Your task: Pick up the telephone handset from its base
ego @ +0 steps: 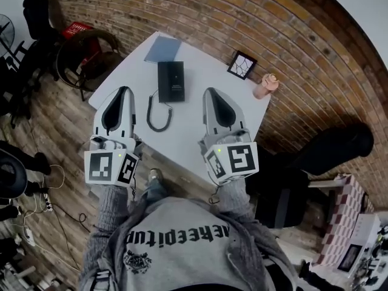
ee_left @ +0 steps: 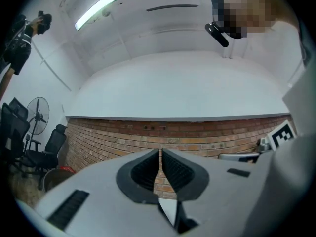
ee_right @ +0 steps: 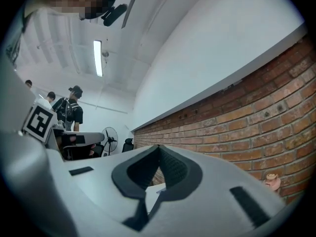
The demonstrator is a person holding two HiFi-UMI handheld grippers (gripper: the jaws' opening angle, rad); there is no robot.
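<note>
Head view is being filled mostly by a white table [ego: 185,123], set against a brick wall [ego: 200,11]. Both grippers are being held over its near half, well apart. The left gripper [ego: 125,90] is being kept with its jaws pressed together and nothing between them. The right gripper [ego: 210,91] is being kept just as tightly closed and just as empty.

The black telephone [ego: 171,81] is lying flat near the middle of the table, beyond the gripper tips and between their lines. The handset [ego: 164,80] is resting on its base, though it is hardly being told apart from the dark body. It is being judged light, rigid and smooth, so slipping is being counted a risk. A hold across the narrow middle of its bar is being favoured, after the jaws are opened.

A blue notebook [ego: 162,49] is lying just beyond the telephone. A small picture frame [ego: 242,65] and a pink ornament [ego: 267,86] are standing well to the right, clear of the reach. The coiled cord [ego: 156,115] is looped on the near side, and some drag on the base is being expected from it.
</note>
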